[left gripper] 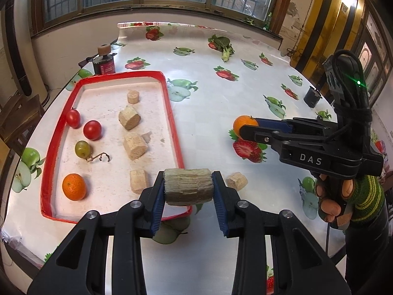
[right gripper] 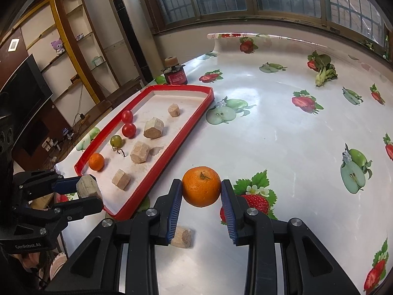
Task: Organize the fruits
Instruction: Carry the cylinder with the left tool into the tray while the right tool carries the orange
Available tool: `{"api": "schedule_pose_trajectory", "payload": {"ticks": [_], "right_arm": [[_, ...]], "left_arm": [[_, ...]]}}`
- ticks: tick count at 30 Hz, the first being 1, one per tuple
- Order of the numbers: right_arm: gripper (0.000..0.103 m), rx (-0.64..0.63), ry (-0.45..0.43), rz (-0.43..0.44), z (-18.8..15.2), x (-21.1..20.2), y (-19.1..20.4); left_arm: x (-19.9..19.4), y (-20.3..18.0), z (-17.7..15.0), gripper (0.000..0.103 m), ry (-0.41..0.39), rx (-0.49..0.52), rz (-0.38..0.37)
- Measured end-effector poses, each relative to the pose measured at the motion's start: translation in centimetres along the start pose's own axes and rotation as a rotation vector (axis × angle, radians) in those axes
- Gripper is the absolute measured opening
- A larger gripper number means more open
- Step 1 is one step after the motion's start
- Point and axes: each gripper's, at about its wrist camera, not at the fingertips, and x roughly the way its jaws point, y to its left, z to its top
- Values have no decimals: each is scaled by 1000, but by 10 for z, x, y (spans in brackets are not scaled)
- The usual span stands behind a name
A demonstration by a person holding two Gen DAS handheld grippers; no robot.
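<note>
My left gripper [left gripper: 188, 186] is shut on a beige sugarcane chunk [left gripper: 188, 186], held above the near right corner of the red-rimmed tray [left gripper: 172, 113]. My right gripper [right gripper: 202, 187] is shut on an orange [right gripper: 201, 186], held over the table right of the tray [right gripper: 176, 145]. The orange also shows in the left wrist view [left gripper: 243, 125]. In the tray lie two red tomatoes [left gripper: 92, 129], a green grape [left gripper: 82, 148], another orange [left gripper: 74, 186] and several sugarcane chunks [left gripper: 135, 146]. One more chunk [left gripper: 237, 181] lies on the table beside the tray.
A dark jar with a cork lid [left gripper: 104, 62] stands behind the tray. A leafy green vegetable [left gripper: 224, 46] lies at the far side of the fruit-print tablecloth [left gripper: 221, 93]. A small dark cup [left gripper: 312, 96] stands at the right edge.
</note>
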Motion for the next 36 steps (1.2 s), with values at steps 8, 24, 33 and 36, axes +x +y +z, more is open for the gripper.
{"api": "schedule_pose_trajectory", "payload": {"ticks": [8, 24, 33, 36], "right_arm": [[33, -20, 4, 8, 9, 6, 10], [33, -56, 11, 27, 32, 24, 31], [33, -70, 15, 43, 42, 34, 40], [33, -71, 16, 46, 45, 38, 43]], "left_arm": [[0, 16, 6, 34, -6, -22, 16], [0, 49, 22, 34, -24, -61, 49], [4, 67, 32, 34, -29, -87, 69], [6, 75, 35, 34, -29, -99, 75]]}}
